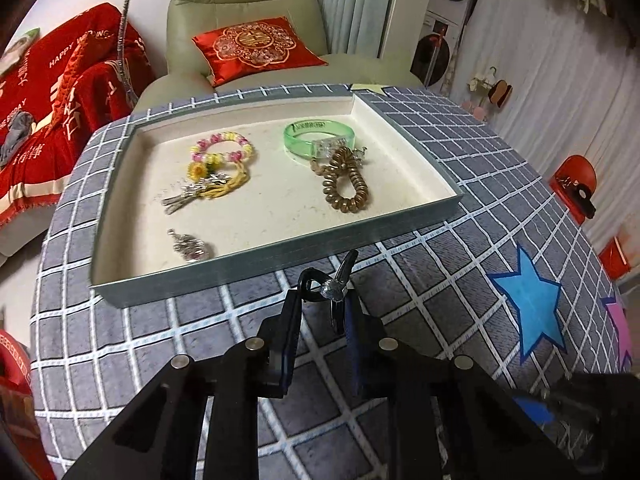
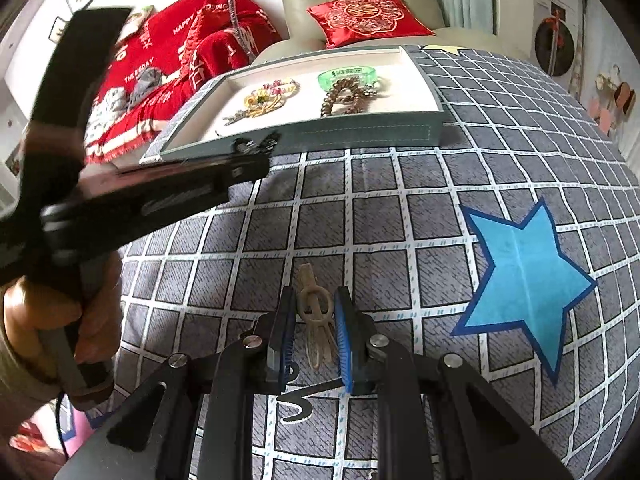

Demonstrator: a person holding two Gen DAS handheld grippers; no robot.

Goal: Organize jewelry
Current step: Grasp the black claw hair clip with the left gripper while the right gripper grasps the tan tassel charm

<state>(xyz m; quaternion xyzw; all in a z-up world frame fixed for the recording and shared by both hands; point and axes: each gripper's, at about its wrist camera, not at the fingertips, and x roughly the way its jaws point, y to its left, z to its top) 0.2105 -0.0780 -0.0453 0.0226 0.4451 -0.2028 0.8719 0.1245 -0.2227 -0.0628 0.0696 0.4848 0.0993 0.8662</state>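
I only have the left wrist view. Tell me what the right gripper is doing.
Observer: The right gripper brackets a beige hair clip lying on the checked cloth. I cannot tell whether the pads touch it.
Operator: Say where that is from the tray.
Observer: Well short of the tray, on its near side, left of the blue star.
Operator: Report my left gripper from there.
Observer: The left gripper is raised off the cloth, its black hair clip level with the tray's near wall.
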